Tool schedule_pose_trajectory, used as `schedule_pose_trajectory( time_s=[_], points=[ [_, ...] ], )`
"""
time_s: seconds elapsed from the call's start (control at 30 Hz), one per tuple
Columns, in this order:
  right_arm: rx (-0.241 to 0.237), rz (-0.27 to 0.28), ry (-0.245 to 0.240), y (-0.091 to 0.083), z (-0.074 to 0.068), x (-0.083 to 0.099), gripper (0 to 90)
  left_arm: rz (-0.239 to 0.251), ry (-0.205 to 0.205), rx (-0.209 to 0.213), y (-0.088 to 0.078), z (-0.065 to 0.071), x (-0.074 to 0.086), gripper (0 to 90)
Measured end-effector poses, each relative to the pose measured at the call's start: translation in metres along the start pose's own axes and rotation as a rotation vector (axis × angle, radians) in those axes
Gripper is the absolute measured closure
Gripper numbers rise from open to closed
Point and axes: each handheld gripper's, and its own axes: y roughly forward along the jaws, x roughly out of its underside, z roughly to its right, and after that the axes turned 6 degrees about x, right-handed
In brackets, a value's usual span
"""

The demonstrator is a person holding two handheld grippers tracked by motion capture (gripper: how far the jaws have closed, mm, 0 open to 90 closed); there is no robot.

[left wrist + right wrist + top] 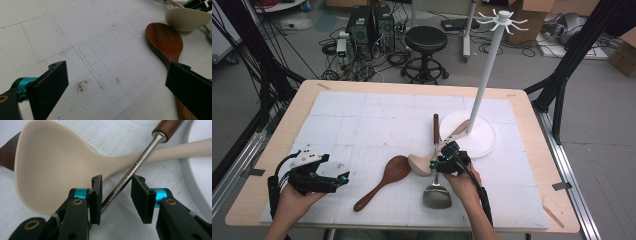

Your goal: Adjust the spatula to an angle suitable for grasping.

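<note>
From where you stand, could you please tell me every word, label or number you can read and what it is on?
No text here can be read.
Metal shaft of the spatula, between the right tool's jaws: engraved marking, too small and blurred to read.
White mat: drawn grid lines, no words.

A steel spatula (436, 192) with a brown wooden handle lies flat near the table's front edge, blade toward the person, handle pointing away; its shaft (130, 173) crosses over the neck of a cream spoon (421, 163), whose handle rests on the white stand base (486, 142). A dark wooden spoon (384, 179) lies just left, its bowl touching the cream one.
</note>
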Motion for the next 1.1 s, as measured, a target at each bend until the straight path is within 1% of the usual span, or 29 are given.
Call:
schedule_pose_trajectory(
  time_s=[0.13, 0.3, 0.43, 0.47, 0.57, 0.67, 0.73, 0.8, 0.83, 0.87, 1.0, 1.03, 1.1],
  points=[
    [-0.003, -0.012, -0.004, -0.002, 0.002, 0.001, 65.5, -0.001, 0.000, 0.002, 0.000, 0.000, 0.000, 5.2],
    [0.005, -0.020, 0.000, -0.004, 0.004, 0.002, 68.4, 0.000, 0.001, 0.000, 0.000, 0.000, 0.000, 5.2],
    [0.013, -0.021, 0.011, -0.003, 0.004, 0.001, 68.8, -0.003, 0.002, 0.001, 0.000, 0.000, 0.000, 5.2],
    [0.024, -0.031, 0.017, 0.000, 0.002, 0.000, 67.7, -0.003, 0.002, 0.001, 0.001, 0.000, -0.001, 5.2],
    [0.032, -0.043, 0.019, 0.003, 0.002, -0.001, 66.7, -0.003, 0.003, 0.005, 0.001, 0.002, -0.001, 5.2],
    [0.017, -0.046, 0.049, 0.002, 0.004, 0.000, 71.9, -0.004, 0.007, 0.007, 0.002, 0.002, -0.001, 5.2],
    [0.018, -0.050, 0.053, 0.001, 0.005, 0.000, 73.1, -0.006, 0.007, 0.008, 0.002, 0.002, -0.001, 5.2],
    [0.015, -0.050, 0.079, 0.000, 0.009, 0.001, 76.5, -0.006, 0.009, 0.008, 0.002, 0.001, -0.001, 5.2],
    [0.015, -0.050, 0.079, 0.000, 0.009, 0.001, 76.5, -0.005, 0.008, 0.007, 0.002, 0.001, -0.001, 5.2],
    [0.017, -0.055, 0.090, -0.001, 0.011, 0.002, 78.4, -0.005, 0.007, 0.008, 0.002, 0.002, -0.001, 5.2],
    [0.024, -0.053, 0.092, -0.002, 0.014, 0.003, 80.9, -0.008, 0.009, 0.007, 0.002, 0.001, -0.001, 5.2],
    [0.019, -0.057, 0.113, -0.002, 0.016, 0.003, 82.4, -0.007, 0.008, 0.008, 0.002, 0.001, -0.001, 5.3],
    [0.018, -0.057, 0.119, -0.003, 0.018, 0.004, 82.9, -0.005, 0.007, 0.008, 0.002, 0.001, -0.001, 5.2]
  ],
)
